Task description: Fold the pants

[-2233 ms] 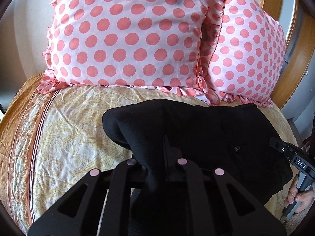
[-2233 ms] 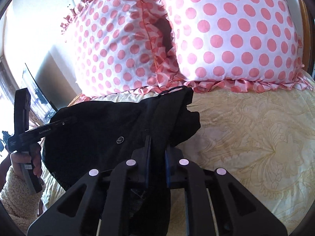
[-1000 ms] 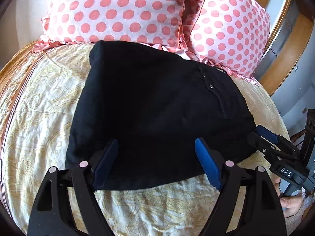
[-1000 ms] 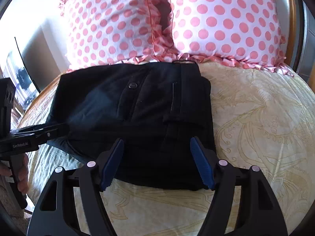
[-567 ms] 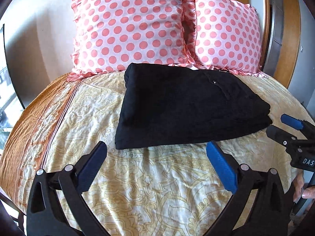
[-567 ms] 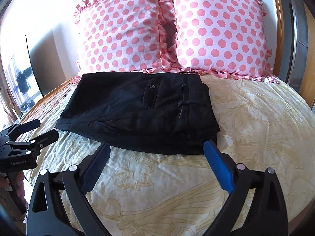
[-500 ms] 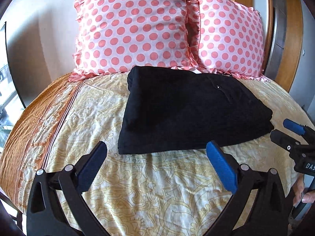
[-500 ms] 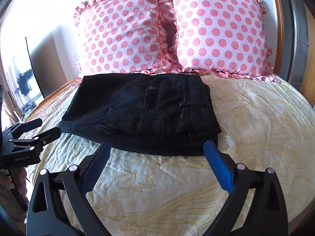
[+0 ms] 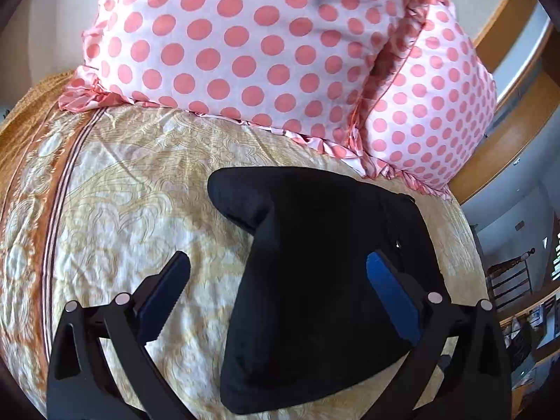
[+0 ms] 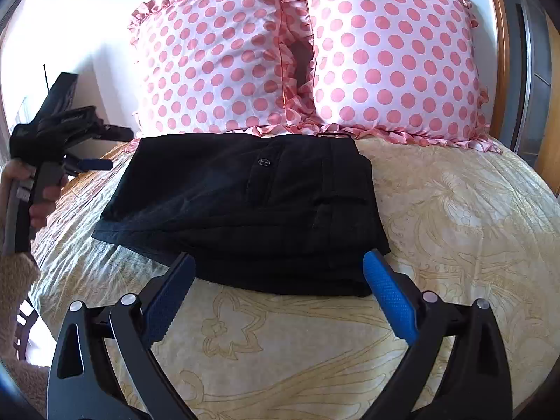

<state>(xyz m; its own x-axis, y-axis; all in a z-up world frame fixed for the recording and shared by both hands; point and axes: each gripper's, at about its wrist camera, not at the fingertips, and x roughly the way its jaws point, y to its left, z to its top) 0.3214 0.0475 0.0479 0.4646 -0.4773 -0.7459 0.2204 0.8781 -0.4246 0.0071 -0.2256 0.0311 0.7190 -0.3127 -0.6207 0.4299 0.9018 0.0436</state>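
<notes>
The black pants lie folded in a flat stack on the bed, just below the pillows; a button shows on top. In the left wrist view the pants fill the space between the fingers. My left gripper is open and hangs over the stack's left end; it also shows raised at the far left of the right wrist view. My right gripper is open and empty, just short of the stack's near edge.
Two pink polka-dot pillows stand against the headboard behind the pants. The yellow patterned bedspread covers the bed, with an orange striped border at its left. A wooden headboard frame is at the right.
Both grippers let go of the pants and drew back, leaving the stack flat. The left gripper then moved in closer over the stack's left end; the right gripper stayed in front.
</notes>
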